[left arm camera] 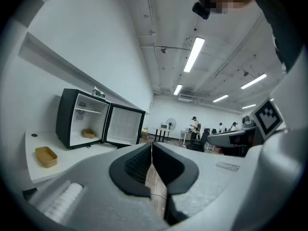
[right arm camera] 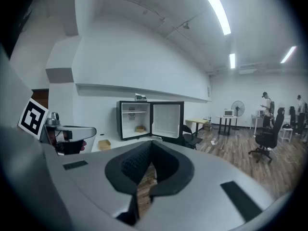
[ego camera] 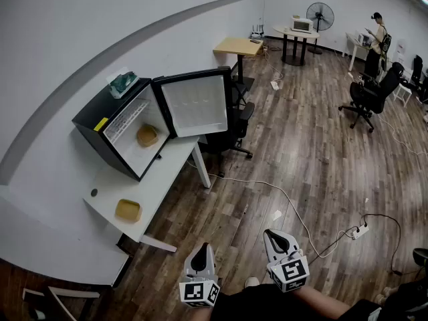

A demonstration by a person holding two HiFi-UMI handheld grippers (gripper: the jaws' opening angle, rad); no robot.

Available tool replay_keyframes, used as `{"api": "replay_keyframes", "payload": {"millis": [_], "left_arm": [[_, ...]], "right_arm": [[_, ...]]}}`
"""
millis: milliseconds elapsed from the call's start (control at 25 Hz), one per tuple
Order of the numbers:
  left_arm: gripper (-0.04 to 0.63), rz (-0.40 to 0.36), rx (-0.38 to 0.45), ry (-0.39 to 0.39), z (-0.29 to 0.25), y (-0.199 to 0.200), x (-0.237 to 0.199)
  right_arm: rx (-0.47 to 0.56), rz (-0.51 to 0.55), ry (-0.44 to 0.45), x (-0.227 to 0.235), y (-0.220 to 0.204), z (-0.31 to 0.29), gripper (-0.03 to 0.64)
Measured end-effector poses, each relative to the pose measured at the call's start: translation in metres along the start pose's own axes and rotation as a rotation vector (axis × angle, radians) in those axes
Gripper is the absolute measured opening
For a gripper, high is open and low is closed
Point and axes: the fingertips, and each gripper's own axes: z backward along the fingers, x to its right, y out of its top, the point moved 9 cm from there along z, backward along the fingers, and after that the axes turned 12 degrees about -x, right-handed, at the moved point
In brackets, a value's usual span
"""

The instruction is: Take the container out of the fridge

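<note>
Approach step. Container point(ego camera: 147, 136) sits inside the open fridge point(ego camera: 100, 110) on the counter point(ego camera: 160, 177), well apart from left gripper point(ego camera: 200, 255) and right gripper point(ego camera: 277, 239); both jaws closed, empty. Next move likely: step closer, open jaws.

The fridge point(ego camera: 99, 109) was black outside and white within, with a yellow sticker point(ego camera: 100, 124) on top. The container point(ego camera: 147, 136) inside it was tan, as was the second container point(ego camera: 128, 210) on the white table point(ego camera: 164, 169). The floor point(ego camera: 314, 166) showed brown wood planks. The left gripper point(ego camera: 202, 247) and right gripper point(ego camera: 272, 233) were grey, with black-and-white marker cubes.
</note>
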Motion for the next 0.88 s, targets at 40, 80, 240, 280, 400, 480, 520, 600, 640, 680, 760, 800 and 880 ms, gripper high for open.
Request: {"api": "replay_keyframes", "payload": {"millis": [40,80,240,280,400,480,520,600,640,680,760,800,880], "left_arm": [[0.017,0.003,0.004,-0.004,-0.001,0.0,0.006],[0.017,0.003,0.007,-0.008,-0.002,0.001,0.011],[0.017,-0.021,0.006,-0.025,-0.01,0.0,0.029],[0.017,-0.03,-0.005,-0.03,-0.012,-0.002,0.031],[0.017,-0.037,-0.045,-0.049,-0.021,-0.012,0.043],[0.017,-0.039,-0.056,-0.068,-0.022,-0.018,0.053],[0.017,-0.045,-0.058,-0.075,-0.022,-0.018,0.058],[0.017,-0.062,-0.061,-0.088,-0.022,-0.018,0.066],[0.017,-0.07,-0.062,-0.095,-0.022,-0.018,0.069],[0.017,-0.077,-0.065,-0.102,-0.023,-0.019,0.072],[0.017,-0.083,-0.078,-0.107,-0.025,-0.02,0.072],[0.017,-0.081,-0.085,-0.108,-0.027,-0.021,0.072],[0.017,-0.071,-0.092,-0.115,-0.034,-0.021,0.072]], "right_arm": [[0.003,0.001,-0.005,0.002,0.004,0.005,0.0],[0.006,0.0,-0.009,0.004,0.008,0.01,0.0],[0.014,-0.021,0.002,0.015,0.003,0.02,0.0],[0.011,-0.032,0.01,0.018,-0.003,0.021,0.0],[0.003,-0.061,0.011,0.027,-0.015,0.03,0.0],[-0.001,-0.076,0.005,0.032,-0.023,0.036,0.0],[-0.002,-0.082,0.004,0.034,-0.026,0.039,0.0],[-0.002,-0.091,0.004,0.037,-0.031,0.04,0.0],[-0.002,-0.095,0.005,0.038,-0.032,0.041,0.0],[-0.001,-0.098,0.006,0.039,-0.033,0.041,0.0],[-0.004,-0.095,0.003,0.04,-0.036,0.04,0.0],[-0.009,-0.091,0.0,0.04,-0.038,0.039,0.0],[-0.02,-0.091,-0.006,0.042,-0.043,0.038,0.0]]}}
